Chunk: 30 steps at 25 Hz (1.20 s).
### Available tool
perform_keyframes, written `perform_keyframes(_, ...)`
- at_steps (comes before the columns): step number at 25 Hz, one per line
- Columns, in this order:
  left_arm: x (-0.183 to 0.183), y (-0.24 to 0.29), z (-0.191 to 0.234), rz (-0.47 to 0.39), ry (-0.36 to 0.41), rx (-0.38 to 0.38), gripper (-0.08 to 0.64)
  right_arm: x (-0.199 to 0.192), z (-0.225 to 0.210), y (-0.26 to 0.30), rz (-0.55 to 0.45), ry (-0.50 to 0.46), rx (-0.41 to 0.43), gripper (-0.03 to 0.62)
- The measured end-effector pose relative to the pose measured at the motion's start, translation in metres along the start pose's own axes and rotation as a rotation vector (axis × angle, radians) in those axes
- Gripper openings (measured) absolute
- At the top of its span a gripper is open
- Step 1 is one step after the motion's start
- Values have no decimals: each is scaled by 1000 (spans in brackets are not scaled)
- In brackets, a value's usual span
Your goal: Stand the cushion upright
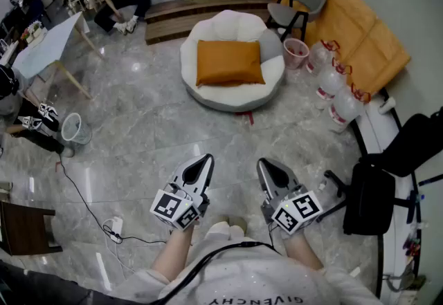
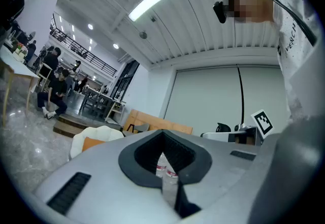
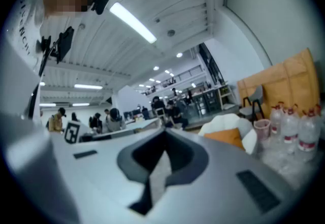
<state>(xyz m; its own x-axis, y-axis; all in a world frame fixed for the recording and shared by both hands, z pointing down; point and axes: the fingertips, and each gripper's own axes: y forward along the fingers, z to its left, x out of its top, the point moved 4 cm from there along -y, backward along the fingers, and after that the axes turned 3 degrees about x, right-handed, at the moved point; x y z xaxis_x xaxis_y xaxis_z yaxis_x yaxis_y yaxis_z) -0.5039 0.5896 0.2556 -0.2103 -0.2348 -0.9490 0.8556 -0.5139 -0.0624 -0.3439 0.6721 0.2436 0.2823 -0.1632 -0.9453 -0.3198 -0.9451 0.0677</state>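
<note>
An orange cushion lies flat on a round white seat some way ahead of me on the marble floor. It also shows small in the left gripper view as the cushion and in the right gripper view as the cushion. My left gripper and right gripper are held side by side near my body, well short of the seat, pointing toward it. Both are shut with nothing between the jaws.
Several large water bottles and a pink bin stand right of the seat, by tan panels. A grey chair stands behind them. A black office chair is at my right. A cable, small bin and white table lie left.
</note>
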Motion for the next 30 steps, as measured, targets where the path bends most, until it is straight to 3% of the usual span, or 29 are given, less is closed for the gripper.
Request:
perform_keyframes(16, -6, 3, -8, 6, -2, 36, 23, -8, -9, -9, 0, -1, 11, 17)
perform_keyframes(30, -11, 16, -32, -19, 16, 18, 23, 0, -22, -29, -11, -6, 48, 18)
